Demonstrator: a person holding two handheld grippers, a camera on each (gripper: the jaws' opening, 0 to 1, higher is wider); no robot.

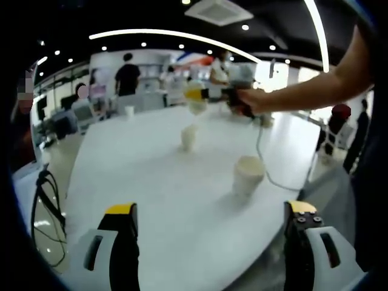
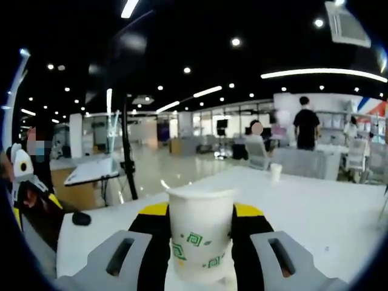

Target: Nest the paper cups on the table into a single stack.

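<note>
The right gripper (image 2: 200,242) was clamped on an upright white paper cup (image 2: 200,233) printed with small green square motifs, no lettering legible, above the near edge of the white worktop (image 2: 315,212); another cup (image 2: 276,171) stood far off. In the left gripper view, the left gripper (image 1: 209,242) hung with jaws spread wide and empty over the worktop, a nearer cup (image 1: 247,174) ahead to the right and a middle cup (image 1: 190,137) farther on, well apart.
</note>
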